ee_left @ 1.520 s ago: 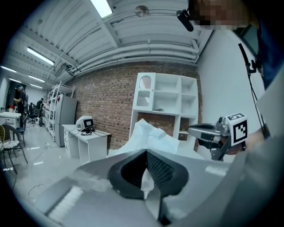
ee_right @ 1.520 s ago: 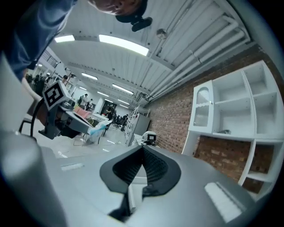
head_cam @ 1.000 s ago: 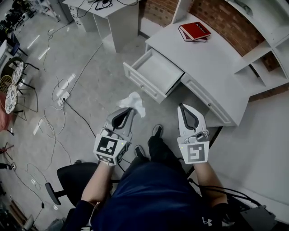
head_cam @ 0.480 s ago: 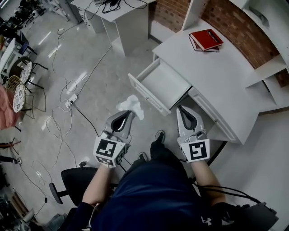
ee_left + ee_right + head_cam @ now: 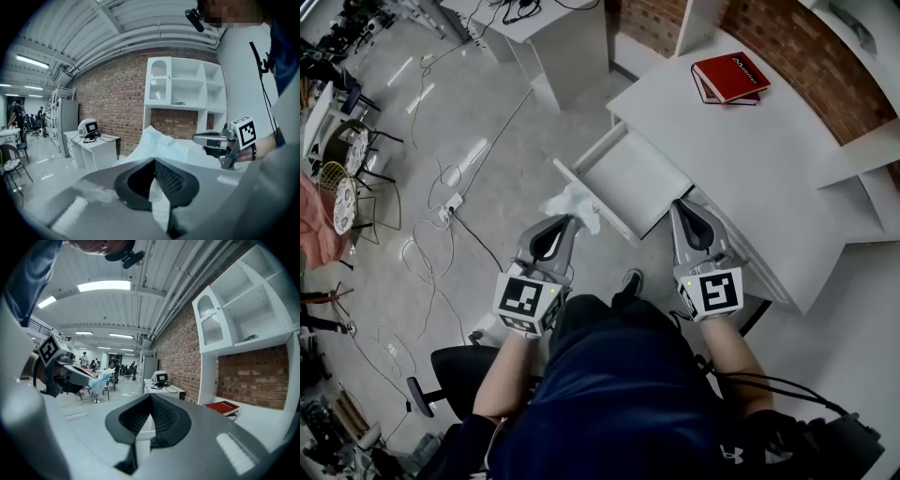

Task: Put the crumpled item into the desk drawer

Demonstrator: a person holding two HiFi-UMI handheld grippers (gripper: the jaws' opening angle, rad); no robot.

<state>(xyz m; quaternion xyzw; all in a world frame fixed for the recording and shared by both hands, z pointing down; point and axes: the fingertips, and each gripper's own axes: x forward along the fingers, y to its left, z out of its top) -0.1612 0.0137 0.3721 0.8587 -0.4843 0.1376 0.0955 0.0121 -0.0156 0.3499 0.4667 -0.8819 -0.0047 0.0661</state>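
Just left of open drawer (image 5: pixel 633 178) front, not yet over it: gripping crumpled item (image 5: pixel 570 203) with left gripper (image 5: pixel 569 222), clamped shut on one edge.
Right gripper (image 5: pixel 682 208) closed, empty, by desk (image 5: pixel 750 159) edge. Could drop wad on floor if released early; could snag on pads or clip drawer front.

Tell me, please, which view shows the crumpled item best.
The head view: the whole crumpled item shows, pinched in the left gripper. The left gripper view hides part behind its jaws; the right gripper view shows it small.
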